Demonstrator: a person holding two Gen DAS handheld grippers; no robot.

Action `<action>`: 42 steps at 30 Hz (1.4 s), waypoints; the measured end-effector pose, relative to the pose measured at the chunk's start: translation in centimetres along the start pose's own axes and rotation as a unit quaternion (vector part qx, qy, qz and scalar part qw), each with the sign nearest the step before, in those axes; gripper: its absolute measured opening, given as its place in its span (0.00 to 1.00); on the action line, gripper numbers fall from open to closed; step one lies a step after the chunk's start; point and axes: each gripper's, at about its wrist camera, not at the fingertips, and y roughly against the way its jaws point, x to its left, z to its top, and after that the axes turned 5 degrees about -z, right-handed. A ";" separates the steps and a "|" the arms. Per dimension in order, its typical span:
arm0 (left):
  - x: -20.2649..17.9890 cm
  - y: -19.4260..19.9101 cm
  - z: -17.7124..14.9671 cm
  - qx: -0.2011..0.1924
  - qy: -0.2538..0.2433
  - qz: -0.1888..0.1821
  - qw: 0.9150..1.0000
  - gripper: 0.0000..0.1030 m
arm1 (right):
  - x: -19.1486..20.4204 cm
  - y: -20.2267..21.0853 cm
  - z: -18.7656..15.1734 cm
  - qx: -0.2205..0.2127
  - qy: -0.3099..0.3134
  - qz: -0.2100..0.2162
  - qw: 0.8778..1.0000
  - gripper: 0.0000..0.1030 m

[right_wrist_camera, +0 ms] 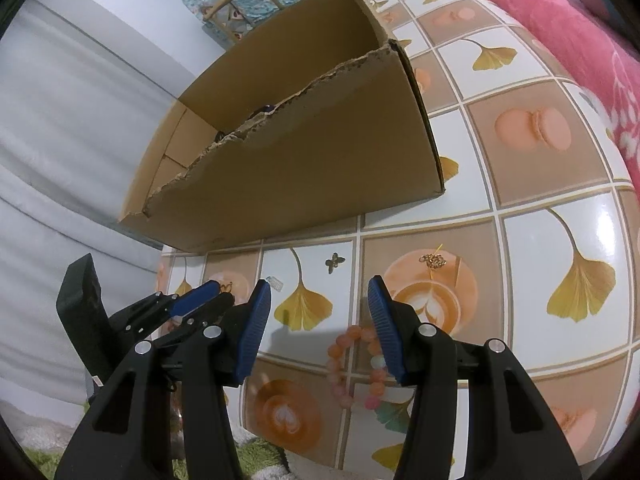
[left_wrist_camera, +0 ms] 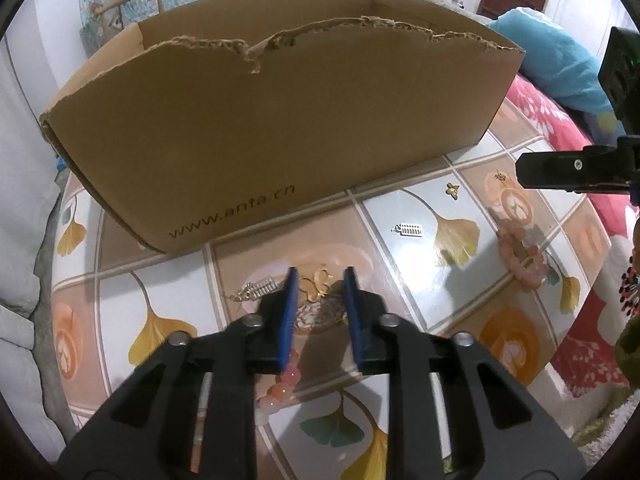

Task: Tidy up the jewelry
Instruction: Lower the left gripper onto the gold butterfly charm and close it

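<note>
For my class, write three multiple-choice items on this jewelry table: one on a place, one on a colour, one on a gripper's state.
1. Where does the gold butterfly charm lie?
A in the box
B on the tablecloth beside the cardboard box
C in a gripper

2. What colour is the bead bracelet?
A green
B black
C pink-orange

3. How is the right gripper?
A open, empty
B shut on the bracelet
C shut on a ring

Answers:
1 B, it rests on a white tile by the box.
2 C, its beads are pink-orange.
3 A, the blue pads stand apart, holding nothing.
</note>
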 end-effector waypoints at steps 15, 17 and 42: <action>-0.3 0.1 -0.1 0.004 0.006 -0.013 1.000 0.05 | 1.3 -0.8 0.6 -0.011 0.045 -0.025 0.999 0.48; 0.1 0.3 -0.3 0.006 0.017 -0.030 0.999 0.08 | 1.6 -0.9 0.8 -0.012 0.053 -0.031 0.998 0.48; -2.1 -0.1 -0.1 0.010 -0.049 -0.008 0.999 0.13 | 1.4 -1.8 1.4 -0.008 0.054 -0.040 0.998 0.48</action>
